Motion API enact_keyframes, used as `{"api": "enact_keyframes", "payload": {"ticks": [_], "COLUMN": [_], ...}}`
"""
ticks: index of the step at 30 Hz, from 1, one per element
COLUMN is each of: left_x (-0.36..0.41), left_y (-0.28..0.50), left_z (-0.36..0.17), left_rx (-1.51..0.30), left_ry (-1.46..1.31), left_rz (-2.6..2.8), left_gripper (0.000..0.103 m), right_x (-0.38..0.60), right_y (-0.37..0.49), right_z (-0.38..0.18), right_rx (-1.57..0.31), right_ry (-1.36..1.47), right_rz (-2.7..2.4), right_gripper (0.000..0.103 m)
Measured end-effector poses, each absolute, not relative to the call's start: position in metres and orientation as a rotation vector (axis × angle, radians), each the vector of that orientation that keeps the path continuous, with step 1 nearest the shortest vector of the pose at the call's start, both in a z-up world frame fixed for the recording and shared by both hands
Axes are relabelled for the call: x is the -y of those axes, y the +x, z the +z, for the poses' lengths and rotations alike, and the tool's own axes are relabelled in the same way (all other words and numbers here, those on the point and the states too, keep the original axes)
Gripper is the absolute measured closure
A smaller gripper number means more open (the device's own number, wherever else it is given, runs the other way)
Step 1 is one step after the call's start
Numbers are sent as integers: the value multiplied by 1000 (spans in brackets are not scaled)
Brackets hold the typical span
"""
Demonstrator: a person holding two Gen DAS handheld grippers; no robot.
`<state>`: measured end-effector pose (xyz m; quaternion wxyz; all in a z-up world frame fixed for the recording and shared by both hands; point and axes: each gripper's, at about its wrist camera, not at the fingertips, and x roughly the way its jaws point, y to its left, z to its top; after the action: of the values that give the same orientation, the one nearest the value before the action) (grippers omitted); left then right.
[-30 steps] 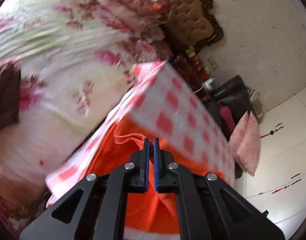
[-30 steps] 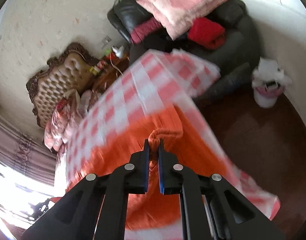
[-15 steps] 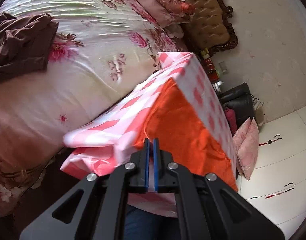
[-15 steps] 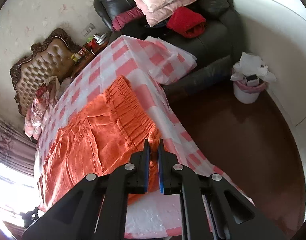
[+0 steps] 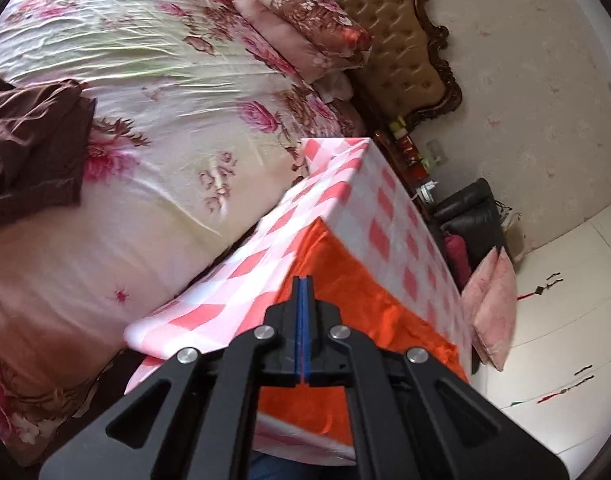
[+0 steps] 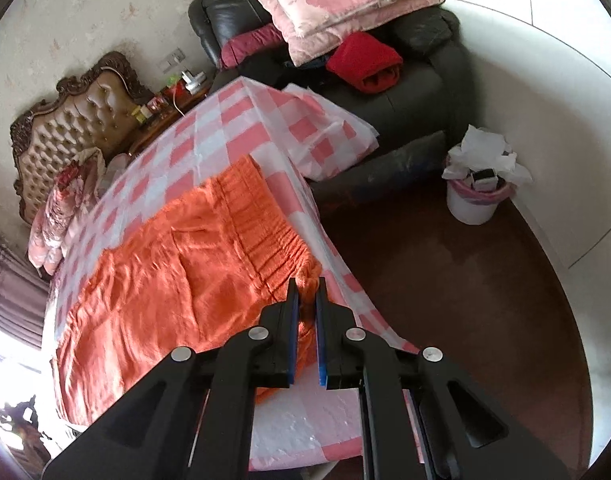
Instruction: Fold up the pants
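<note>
Orange pants point(image 6: 177, 264) lie spread on the checked tablecloth point(image 6: 209, 132). Right gripper point(image 6: 306, 292) pinches the waistband corner; left gripper point(image 5: 303, 280) is pressed together, whether on fabric I cannot tell. White bin point(image 6: 471, 206) holds crumpled paper.

Daylit, sharp centres; window glare point(image 6: 1, 364) blows out one corner; fisheye edges bend

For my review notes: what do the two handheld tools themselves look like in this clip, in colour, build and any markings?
Both match. The left tool and right tool are matte black, with angular linkage arms pierced by triangular cut-outs and joined by round silver pivot screws. Each has two flat, straight black fingers lined with blue pads on the inner faces. No cables, labels or printed markings show, and neither view shows the person's hands or sleeves.
</note>
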<state>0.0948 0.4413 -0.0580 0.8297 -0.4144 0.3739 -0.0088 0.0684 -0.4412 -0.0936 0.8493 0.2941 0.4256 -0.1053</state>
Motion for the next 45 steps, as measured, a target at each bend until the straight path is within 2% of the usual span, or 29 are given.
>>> {"api": "enact_keyframes", "payload": {"ticks": [1,2,3,4,10,13,14,16,18,24,25,27,28,30,31,35,37,39,45], "left_x": [-440,-436,-433,-431,-394,-375,-372,-369,-359,-338,-339,-334,-334,-333,-334,-335,-337,-338,-336], "left_y": [96,95,92,90,90,122,138,164,193,232,234,234,234,230,229,225,225,225,217], "left_z": [-56,-56,-61,-63,-62,-48,-48,-51,-57,-86,-91,-94,-92,-88,-87,-67,-56,-50,-48], "left_rx": [-804,-819,-844,-854,-831,-771,-778,-809,-847,-956,-972,-985,-985,-970,-966,-927,-910,-907,-889], "left_ry": [-871,-842,-822,-813,-558,-384,-334,-279,-169,21,27,61,60,57,61,79,79,84,95], "left_rz": [-22,-10,9,17,-16,-79,-83,-90,-109,-145,-153,-160,-171,-187,-186,-177,-182,-188,-196], "left_gripper": [103,96,86,69,68,59,59,61,61,61,69,81,84,86,86,87,87,87,87], "right_x": [440,439,439,438,432,424,419,415,413,384,376,340,321,273,243,167,138,111,75], "right_y": [68,67,66,66,75,76,75,71,63,52,56,71,79,99,113,167,191,226,268], "right_z": [-95,-96,-96,-96,-96,-95,-94,-92,-87,-48,-43,-30,-25,-15,-10,-5,-11,-24,-52], "right_rx": [-896,-890,-884,-882,-913,-911,-909,-896,-879,-787,-782,-782,-779,-761,-751,-735,-746,-812,-874], "right_ry": [615,613,614,613,542,480,436,396,359,165,136,45,3,-89,-134,-262,-323,-388,-625], "right_rz": [-225,-226,-228,-230,-258,-294,-322,-343,-395,-493,-473,-359,-289,-112,5,218,293,412,585], "right_gripper": [96,96,95,95,93,86,80,77,64,61,60,48,45,31,30,30,33,55,56]}}
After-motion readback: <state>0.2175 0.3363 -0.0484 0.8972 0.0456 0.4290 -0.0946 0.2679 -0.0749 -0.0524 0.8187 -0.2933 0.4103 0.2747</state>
